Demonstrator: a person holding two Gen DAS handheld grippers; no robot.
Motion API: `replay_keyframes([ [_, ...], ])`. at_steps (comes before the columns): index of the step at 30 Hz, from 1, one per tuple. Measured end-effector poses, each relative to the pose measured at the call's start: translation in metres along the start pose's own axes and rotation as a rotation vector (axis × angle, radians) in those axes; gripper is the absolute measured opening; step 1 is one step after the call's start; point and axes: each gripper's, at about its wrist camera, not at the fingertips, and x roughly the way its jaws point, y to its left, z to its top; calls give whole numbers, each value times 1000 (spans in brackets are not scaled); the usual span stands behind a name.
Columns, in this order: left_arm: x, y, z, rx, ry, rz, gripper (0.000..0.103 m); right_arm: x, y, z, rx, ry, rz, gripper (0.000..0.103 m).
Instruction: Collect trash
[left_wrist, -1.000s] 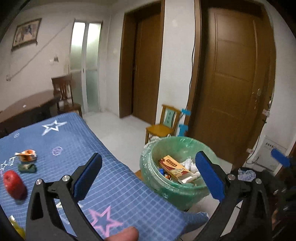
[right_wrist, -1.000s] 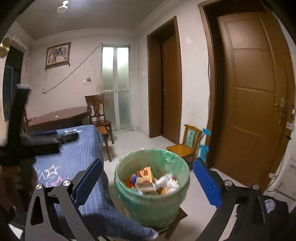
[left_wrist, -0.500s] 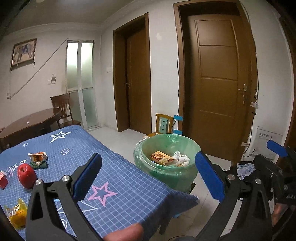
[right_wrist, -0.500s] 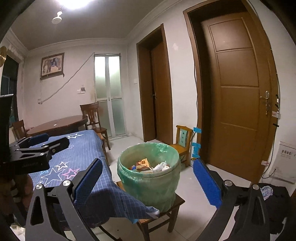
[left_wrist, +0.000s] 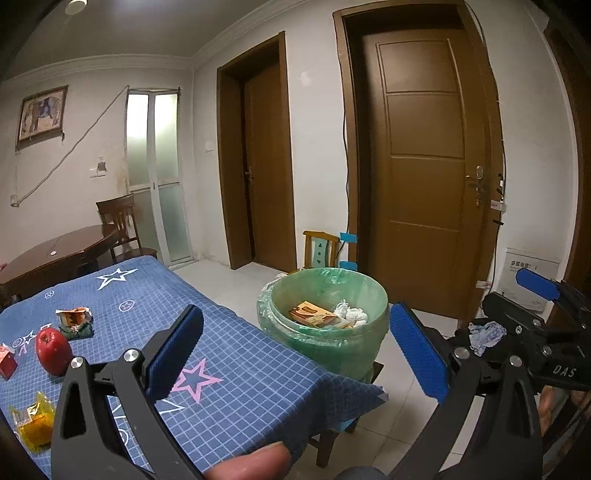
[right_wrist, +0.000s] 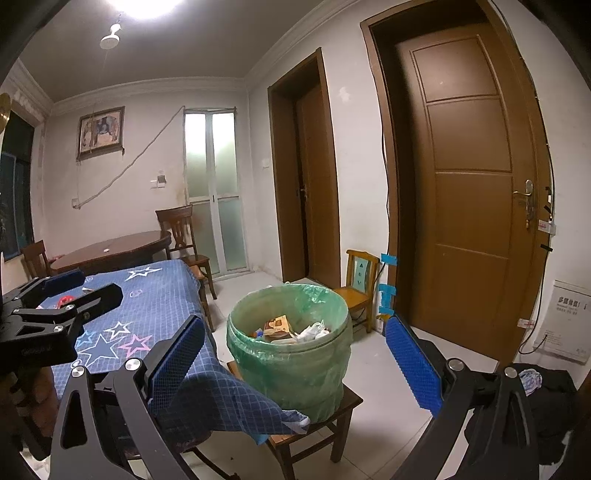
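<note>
A green-lined trash bin (left_wrist: 325, 332) stands on a low wooden stool (right_wrist: 314, 417) beside the table with the blue star cloth (left_wrist: 236, 373); it holds a box and crumpled paper. On the cloth lie an orange wrapper (left_wrist: 74, 316), a yellow wrapper (left_wrist: 35, 424) and a red carton (left_wrist: 7, 363). My left gripper (left_wrist: 295, 350) is open and empty, above the table's near corner. My right gripper (right_wrist: 293, 362) is open and empty, back from the bin. The bin also shows in the right wrist view (right_wrist: 291, 350).
A red apple (left_wrist: 53, 350) sits on the cloth. A small wooden chair (right_wrist: 360, 288) stands behind the bin by a brown door (right_wrist: 469, 206). A round dark table (right_wrist: 110, 253) with chairs is at the back. Dark clothing (right_wrist: 546, 387) lies on the floor at right.
Both grippers have pulled back and up from the bin, so it looks smaller and farther. More of the table and its items has come into the left wrist view. Both stay open.
</note>
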Motion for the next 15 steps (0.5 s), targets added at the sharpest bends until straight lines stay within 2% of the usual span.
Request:
replay_keyframes([
  [15,0,-4,3,-4,3,10,97,0,2,-1,-1,7,5,98],
])
